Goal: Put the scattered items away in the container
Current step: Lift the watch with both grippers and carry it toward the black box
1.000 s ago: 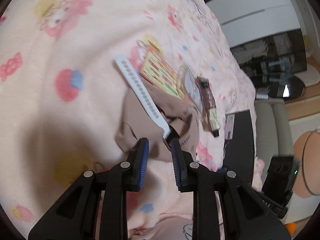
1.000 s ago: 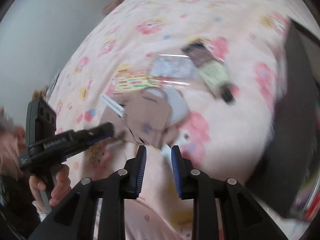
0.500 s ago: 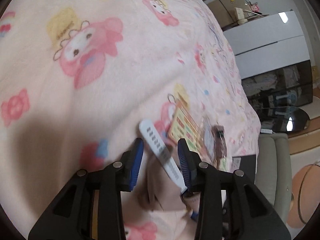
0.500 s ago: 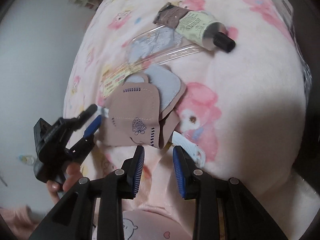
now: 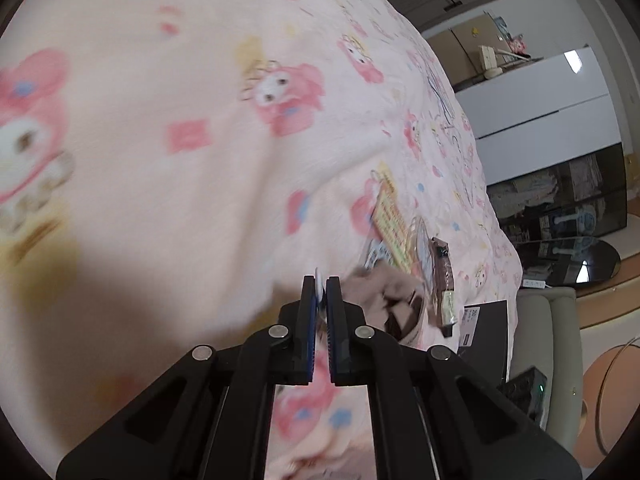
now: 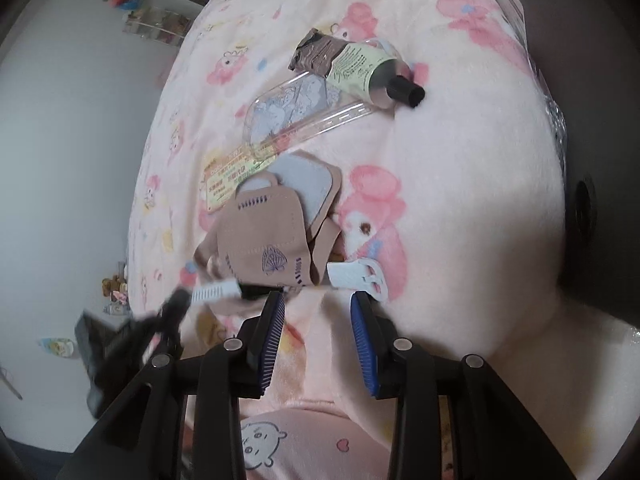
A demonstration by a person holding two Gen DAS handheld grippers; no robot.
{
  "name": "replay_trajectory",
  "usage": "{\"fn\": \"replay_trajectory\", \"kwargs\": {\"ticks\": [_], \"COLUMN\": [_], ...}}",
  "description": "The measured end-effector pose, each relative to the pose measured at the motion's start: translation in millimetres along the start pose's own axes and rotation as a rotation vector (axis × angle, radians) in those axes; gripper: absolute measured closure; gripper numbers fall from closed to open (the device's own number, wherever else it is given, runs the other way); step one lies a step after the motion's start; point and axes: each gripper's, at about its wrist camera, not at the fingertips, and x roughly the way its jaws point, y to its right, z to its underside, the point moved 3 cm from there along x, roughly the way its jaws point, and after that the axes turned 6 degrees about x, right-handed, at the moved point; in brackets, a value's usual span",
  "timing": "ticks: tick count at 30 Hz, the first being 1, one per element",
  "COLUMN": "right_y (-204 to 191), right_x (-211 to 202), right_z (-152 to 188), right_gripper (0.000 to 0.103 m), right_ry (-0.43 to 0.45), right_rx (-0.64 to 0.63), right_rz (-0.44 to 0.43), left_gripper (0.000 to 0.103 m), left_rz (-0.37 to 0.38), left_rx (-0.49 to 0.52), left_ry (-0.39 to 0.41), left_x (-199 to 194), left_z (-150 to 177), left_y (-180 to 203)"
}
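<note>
**Left closed on comb; right opening over the clip**

The left gripper [image 5: 320,280] was seen clamped tight on the tip of a white comb [image 5: 319,278], its pads pinching the thin edge just below centre of the left wrist view. In the right wrist view the same comb [image 6: 218,291] showed at lower left, blurred, running from the left gripper [image 6: 176,304] under the beige face mask [image 6: 260,240]. The right gripper [image 6: 318,300] was caught with jaws opening, nothing between them; the white clip [image 6: 358,276] lay just above the right pad, at mid-frame.

Items yet to be tidied were spread up the pink blanket [image 6: 460,200]: a yellow card [image 6: 226,176], a clear case [image 6: 296,108] and a hand-cream tube [image 6: 360,66] toward the top. A dark box wall [image 6: 592,240], probably the container, was seen at the right edge.

Step judged: comb extraction from under the mask. It would be best drawn out along its own length, kept low, so the mask is not dragged. The tip-only pinch looked marginal; slip is likely if it is twisted.

Pose: both grippers were pitched down toward the blanket. The left one entered from lower left of the right view, motion-blurred. The hands were not visible.
</note>
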Motion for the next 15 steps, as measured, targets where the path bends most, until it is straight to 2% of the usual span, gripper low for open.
{"fn": "replay_trajectory", "kwargs": {"ticks": [4, 6, 8, 10, 12, 13, 15], "right_y": [1, 3, 3, 5, 4, 3, 0], "right_x": [13, 26, 35, 40, 29, 21, 4], "right_z": [-9, -15, -21, -24, -25, -25, -23], "right_gripper": [0.068, 0.067, 0.059, 0.057, 0.059, 0.062, 0.063], "right_ry": [0.029, -0.007, -0.033, -0.066, -0.030, 0.000, 0.076], "right_rx": [-0.007, -0.010, -0.008, -0.006, 0.002, -0.002, -0.021], "right_rz": [-0.001, 0.026, 0.000, -0.014, -0.054, -0.069, -0.054], "left_gripper": [0.101, 0.101, 0.101, 0.101, 0.101, 0.101, 0.101], "left_rz": [-0.016, -0.023, -0.008, 0.001, 0.013, 0.025, 0.026], "left_rx": [0.020, 0.025, 0.015, 0.001, -0.008, -0.009, 0.000], "left_ry": [0.008, 0.007, -0.002, -0.009, -0.016, -0.019, -0.022], "left_x": [-10, -7, -3, 2, 3, 4, 3], "left_z": [9, 9, 8, 7, 8, 9, 10], "left_y": [-2, -3, -5, -8, -9, -9, -9]}}
